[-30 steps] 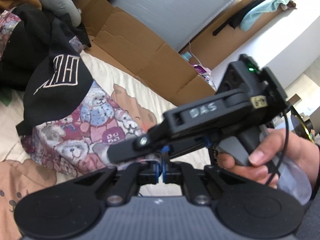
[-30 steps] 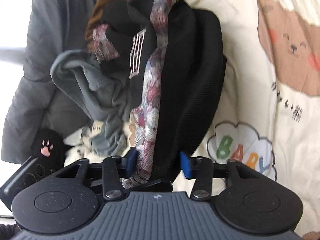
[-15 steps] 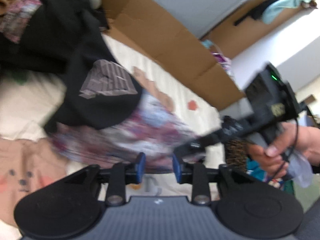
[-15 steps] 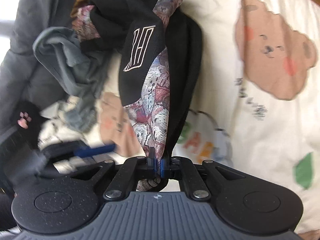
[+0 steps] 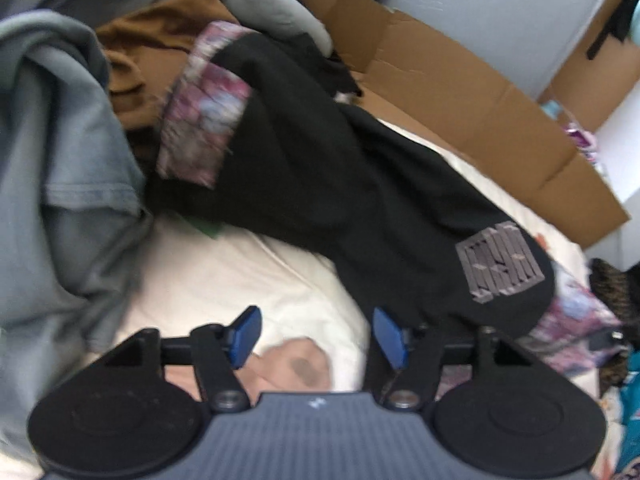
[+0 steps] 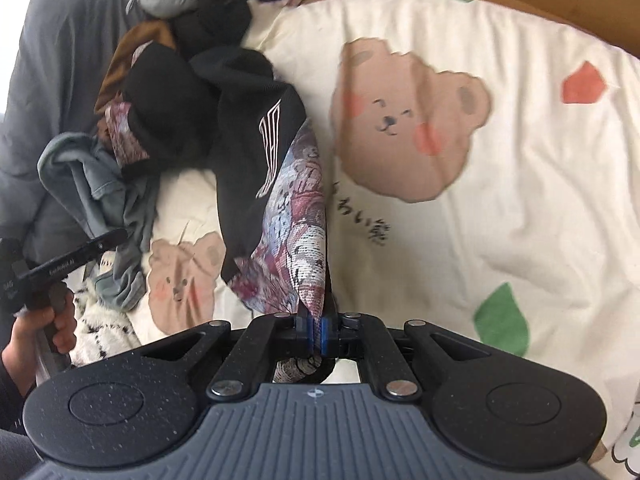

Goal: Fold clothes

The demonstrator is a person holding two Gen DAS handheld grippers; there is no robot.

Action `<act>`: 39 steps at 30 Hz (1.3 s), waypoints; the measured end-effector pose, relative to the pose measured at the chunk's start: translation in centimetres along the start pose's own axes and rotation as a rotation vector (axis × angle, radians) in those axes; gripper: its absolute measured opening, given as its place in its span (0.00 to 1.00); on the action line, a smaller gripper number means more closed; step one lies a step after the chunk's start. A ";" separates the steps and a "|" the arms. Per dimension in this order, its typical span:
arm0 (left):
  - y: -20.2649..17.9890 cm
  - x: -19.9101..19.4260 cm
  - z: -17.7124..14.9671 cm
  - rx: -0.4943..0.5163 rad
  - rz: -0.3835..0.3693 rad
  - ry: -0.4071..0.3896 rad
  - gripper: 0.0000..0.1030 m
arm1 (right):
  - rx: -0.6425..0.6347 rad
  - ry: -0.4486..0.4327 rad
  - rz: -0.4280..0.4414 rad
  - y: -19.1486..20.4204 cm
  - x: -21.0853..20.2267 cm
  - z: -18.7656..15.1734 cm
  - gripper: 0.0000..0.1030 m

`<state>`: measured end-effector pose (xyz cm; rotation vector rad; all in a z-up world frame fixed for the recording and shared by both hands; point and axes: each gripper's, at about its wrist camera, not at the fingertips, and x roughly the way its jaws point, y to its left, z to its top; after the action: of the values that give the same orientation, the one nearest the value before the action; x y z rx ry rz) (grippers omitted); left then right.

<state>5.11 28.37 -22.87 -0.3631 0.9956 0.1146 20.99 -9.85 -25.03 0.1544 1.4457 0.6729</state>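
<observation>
Barely begun: right gripper (image 6: 316,330) pinches the black garment (image 6: 240,152) hanging mid-frame, still bunched; left gripper (image 5: 316,336) spread and empty at lower centre; pile (image 5: 60,140) at left awaits folding

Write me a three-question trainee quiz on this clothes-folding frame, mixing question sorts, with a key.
1. True or false: the right gripper is shut on the black garment with the bear-print lining.
2. Multiple choice: what lies between the open fingers of the left gripper?
A. a sleeve of the grey-blue shirt
B. nothing gripped, only the cream bear-print sheet beyond
C. the brown garment
3. Fill in: along the far edge of the bed stands flattened brown ____.

Key: 1 true; 2 B; 3 cardboard.
</observation>
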 end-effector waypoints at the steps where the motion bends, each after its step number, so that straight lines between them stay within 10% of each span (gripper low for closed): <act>1: 0.2 0.1 0.5 0.006 0.011 -0.005 0.67 | 0.002 -0.010 -0.006 -0.3 -0.3 -0.2 0.01; 16: 0.9 5.7 3.4 0.034 0.105 -0.019 0.79 | 0.154 -0.109 -0.238 -8.1 -6.0 -4.6 0.01; 33: 4.0 14.7 0.5 -0.097 0.020 0.163 0.91 | 0.260 -0.131 -0.377 -12.5 -9.8 -9.9 0.00; 36: 4.5 15.6 -0.2 -0.117 0.015 0.179 0.74 | 0.285 -0.134 -0.380 -13.1 -9.8 -10.9 0.00; 39: 4.3 15.5 -0.4 -0.094 -0.018 0.176 0.32 | 0.307 -0.150 -0.375 -13.4 -9.9 -11.6 0.01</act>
<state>12.07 31.12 -37.11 -0.4736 1.1626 0.1150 14.70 -29.15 -24.85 0.1623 1.3766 0.1290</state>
